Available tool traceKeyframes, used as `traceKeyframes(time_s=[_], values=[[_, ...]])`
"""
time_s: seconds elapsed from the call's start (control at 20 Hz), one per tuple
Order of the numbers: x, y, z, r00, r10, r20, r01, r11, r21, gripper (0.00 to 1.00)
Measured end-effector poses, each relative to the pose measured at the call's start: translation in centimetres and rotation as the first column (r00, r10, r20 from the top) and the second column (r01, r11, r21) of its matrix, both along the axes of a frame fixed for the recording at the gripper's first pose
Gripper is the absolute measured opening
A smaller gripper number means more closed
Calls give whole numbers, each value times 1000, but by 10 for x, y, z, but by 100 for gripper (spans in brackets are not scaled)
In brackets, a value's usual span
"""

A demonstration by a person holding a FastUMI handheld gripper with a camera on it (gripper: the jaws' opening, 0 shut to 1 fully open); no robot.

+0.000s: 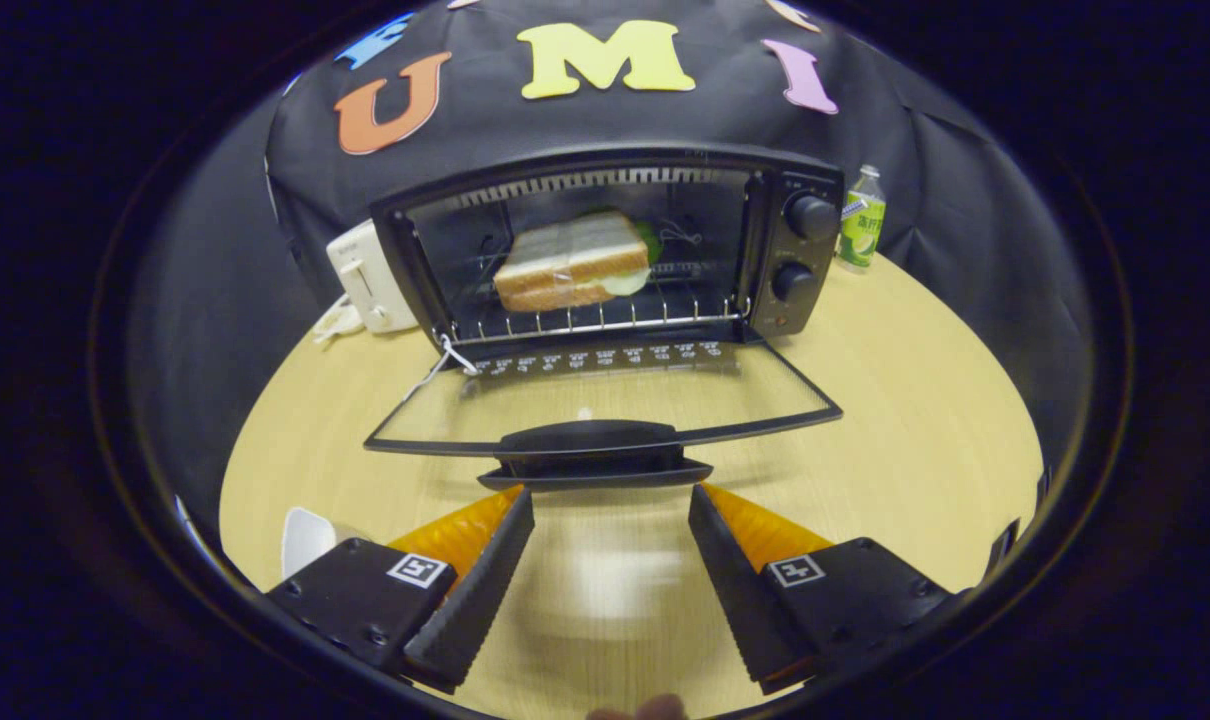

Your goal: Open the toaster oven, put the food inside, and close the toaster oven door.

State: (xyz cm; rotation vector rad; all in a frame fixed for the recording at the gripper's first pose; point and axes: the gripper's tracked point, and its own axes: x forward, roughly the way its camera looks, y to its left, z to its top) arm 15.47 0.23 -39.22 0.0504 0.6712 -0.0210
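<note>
Sandwich (572,262) already on rack inside toaster oven (605,250) at far side of bench (915,400). Door (605,405) dropped flat, stiff glass, probably light; best lifted by handle (593,452). Gripper (610,510) jaws spread, empty, just near of handle.

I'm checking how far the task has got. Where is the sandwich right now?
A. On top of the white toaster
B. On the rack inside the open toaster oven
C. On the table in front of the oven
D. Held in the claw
B: the sandwich sits on the wire rack inside the toaster oven, whose door is folded down open, while the claw is open and empty just short of the door handle.
</note>
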Motion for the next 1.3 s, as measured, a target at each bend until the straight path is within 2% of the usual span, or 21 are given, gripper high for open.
traceKeyframes(time_s=[0.1,0.5,0.7,0.85,1.05,1.3], values=[[5,1,17,1000,0,25,-1,1000,18,100],[38,9,88,986,46,162,-39,998,-45,100],[45,3,145,968,56,245,-45,998,-50,100],[28,3,192,949,73,306,-56,996,-65,100],[-4,4,274,906,78,417,-59,997,-57,100],[-47,-4,367,844,34,535,-29,999,-17,100]])
